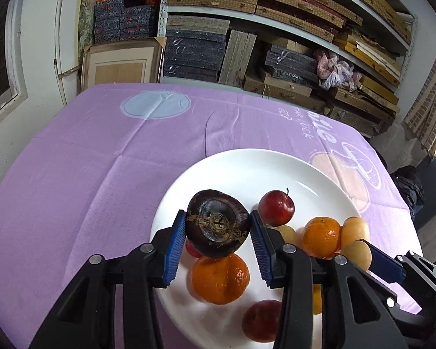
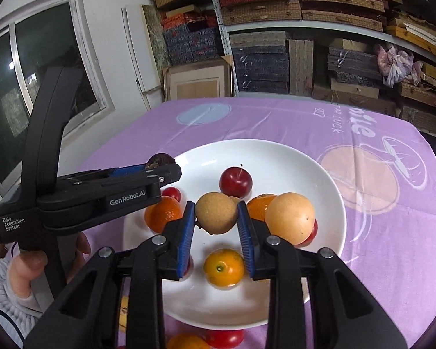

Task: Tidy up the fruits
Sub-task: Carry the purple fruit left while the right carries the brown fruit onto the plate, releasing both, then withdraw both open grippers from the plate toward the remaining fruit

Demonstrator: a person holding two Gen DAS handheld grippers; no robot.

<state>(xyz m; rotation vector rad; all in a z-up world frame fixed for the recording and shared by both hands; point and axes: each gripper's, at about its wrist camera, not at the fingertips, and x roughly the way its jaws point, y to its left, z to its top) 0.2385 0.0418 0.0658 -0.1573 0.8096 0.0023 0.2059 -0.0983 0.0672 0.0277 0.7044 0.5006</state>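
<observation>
My left gripper (image 1: 218, 226) is shut on a dark purple mangosteen (image 1: 216, 223) and holds it above the white plate (image 1: 247, 163). My right gripper (image 2: 216, 218) is shut on a small tan longan (image 2: 216, 213) above the same plate (image 2: 276, 151). On the plate lie a red plum (image 1: 276, 207), oranges (image 1: 220, 279) (image 1: 321, 236), tan round fruits (image 1: 356, 228) and another red fruit (image 1: 261, 324). The right wrist view shows the red plum (image 2: 235, 182), oranges (image 2: 223, 267) (image 2: 162, 213) and a large tan fruit (image 2: 290, 218). The left gripper (image 2: 160, 165) appears there at left.
The plate sits on a purple tablecloth (image 1: 87, 174) (image 2: 392, 247). An orange (image 2: 186, 341) and a red fruit (image 2: 225, 338) lie on the cloth by the plate's near rim. Shelves of boxes (image 1: 247, 29) stand behind the table. A window (image 2: 29, 87) is at left.
</observation>
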